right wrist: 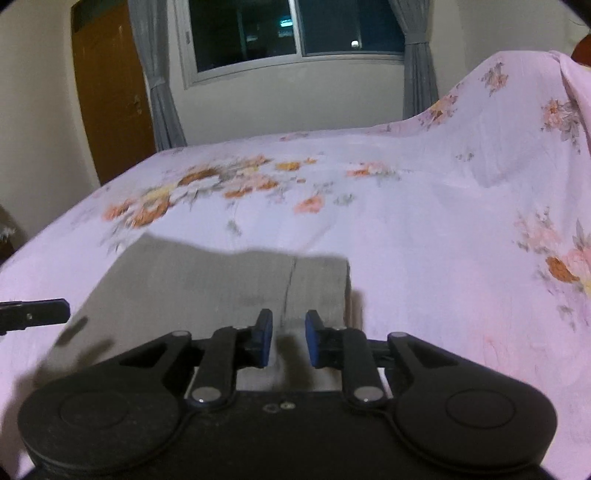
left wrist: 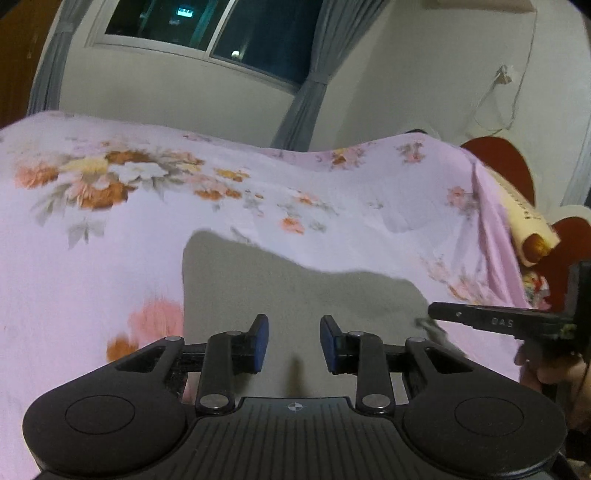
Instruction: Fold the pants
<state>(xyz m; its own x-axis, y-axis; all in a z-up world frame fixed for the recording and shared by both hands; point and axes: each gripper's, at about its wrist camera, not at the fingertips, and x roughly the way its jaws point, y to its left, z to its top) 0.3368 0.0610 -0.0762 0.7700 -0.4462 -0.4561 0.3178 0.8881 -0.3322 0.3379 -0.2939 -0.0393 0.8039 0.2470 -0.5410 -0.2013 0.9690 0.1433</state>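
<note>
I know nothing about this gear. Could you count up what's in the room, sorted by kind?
Grippers: 2 (left gripper, right gripper)
Grey pants: 1
Floral pink bedsheet: 1
Window: 1
Grey curtains: 2 (left curtain, right curtain)
Brown door: 1
Total: 8

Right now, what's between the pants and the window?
Between the pants and the window lies only flowered sheet, then wall, clearest in the right wrist view.
</note>
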